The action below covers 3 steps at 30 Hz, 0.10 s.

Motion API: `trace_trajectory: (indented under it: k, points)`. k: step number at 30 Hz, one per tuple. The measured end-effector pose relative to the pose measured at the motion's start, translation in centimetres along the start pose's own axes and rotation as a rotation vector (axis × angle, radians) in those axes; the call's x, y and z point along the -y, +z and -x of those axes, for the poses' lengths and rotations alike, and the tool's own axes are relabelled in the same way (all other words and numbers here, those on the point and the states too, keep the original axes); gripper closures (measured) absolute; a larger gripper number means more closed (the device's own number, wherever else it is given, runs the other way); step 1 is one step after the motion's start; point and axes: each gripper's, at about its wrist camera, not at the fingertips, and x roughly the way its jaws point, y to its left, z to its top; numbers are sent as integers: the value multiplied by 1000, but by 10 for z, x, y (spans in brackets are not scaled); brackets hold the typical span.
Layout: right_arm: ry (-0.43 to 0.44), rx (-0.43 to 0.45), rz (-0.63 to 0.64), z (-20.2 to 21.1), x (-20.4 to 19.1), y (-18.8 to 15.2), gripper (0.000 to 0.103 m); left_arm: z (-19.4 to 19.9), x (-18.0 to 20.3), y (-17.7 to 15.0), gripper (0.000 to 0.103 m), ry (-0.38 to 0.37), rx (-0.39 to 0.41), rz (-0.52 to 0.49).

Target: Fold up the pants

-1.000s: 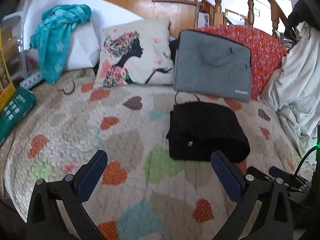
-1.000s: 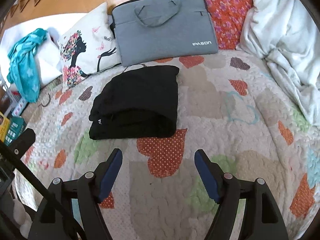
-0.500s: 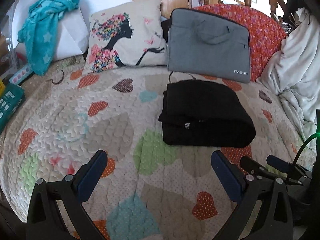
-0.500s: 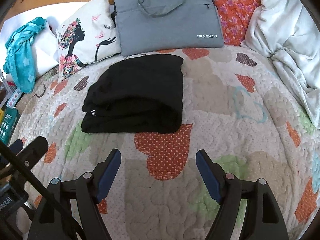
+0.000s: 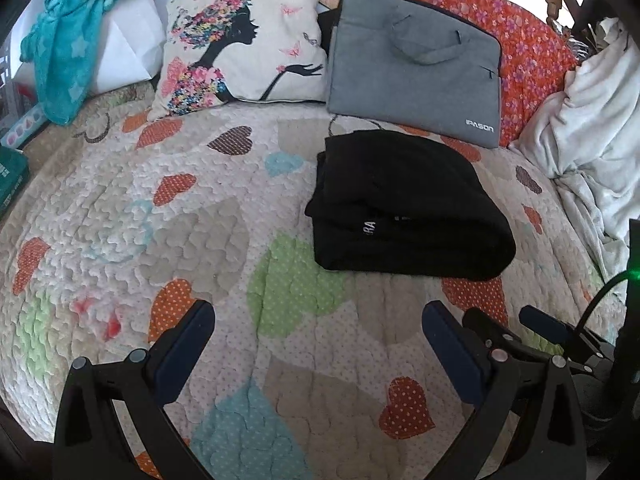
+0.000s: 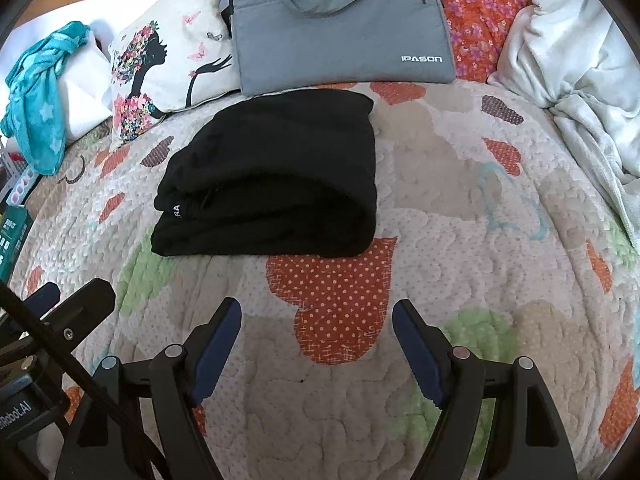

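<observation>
Pants [image 6: 272, 176] lie folded, long axis seemingly crosswise, rounded fold rightward; both grippers' jaws gape empty.

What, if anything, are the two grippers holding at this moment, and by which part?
Nothing is held. The left gripper and the right gripper are both open above the quilt, short of the folded black pants.

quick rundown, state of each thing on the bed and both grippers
black pants: folded into a compact stack, lying flat on the quilt
grey laptop bag: closed, propped behind the pants
teal towel: crumpled
white blanket: bunched
left gripper: open, empty
right gripper: open, empty
</observation>
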Motion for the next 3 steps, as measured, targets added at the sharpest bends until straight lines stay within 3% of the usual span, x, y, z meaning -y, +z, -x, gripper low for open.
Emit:
trace_trajectory:
  k: [3]
  points:
    - [-4, -4, -3, -1, 1, 0, 21, -1, 1, -1, 0, 2, 5, -2]
